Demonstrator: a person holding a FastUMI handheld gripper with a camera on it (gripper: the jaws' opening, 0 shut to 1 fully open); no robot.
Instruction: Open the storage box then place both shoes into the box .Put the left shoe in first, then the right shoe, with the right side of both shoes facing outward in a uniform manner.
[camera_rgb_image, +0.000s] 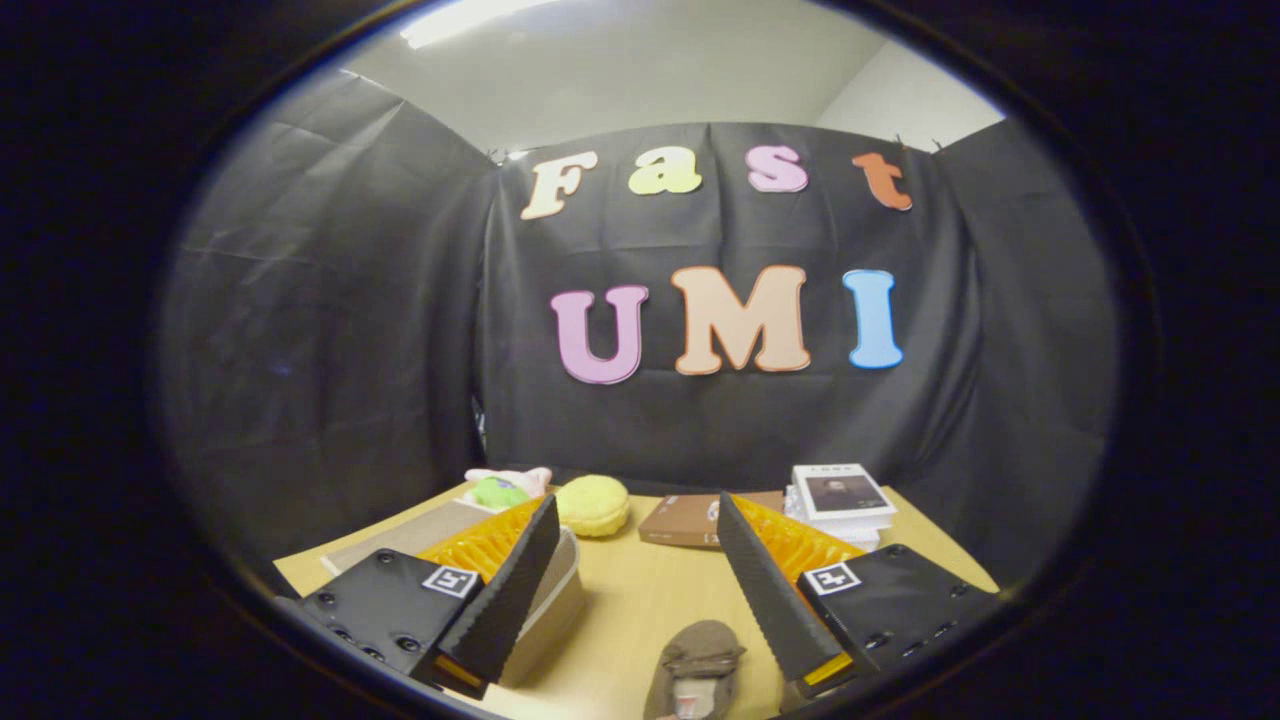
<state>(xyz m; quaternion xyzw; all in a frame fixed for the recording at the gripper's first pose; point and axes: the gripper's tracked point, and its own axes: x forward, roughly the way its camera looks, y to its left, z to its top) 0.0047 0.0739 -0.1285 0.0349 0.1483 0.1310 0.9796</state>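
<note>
My gripper (632, 520) stands open above a wooden table (650, 590), with nothing between its fingers. A brown shoe (695, 668) lies on the table low down between the fingers, nearer the right finger (770, 590); only its toe end shows. Behind the left finger (510, 590) sits a pale beige storage box (555, 600), mostly hidden by that finger, so whether its lid is up or down is not clear.
At the table's far edge lie a yellow round plush (593, 505), a pink and green soft toy (505, 487), a brown book (690, 520) lying flat and a stack of white books (840, 500). Black cloth walls close the booth behind and at both sides.
</note>
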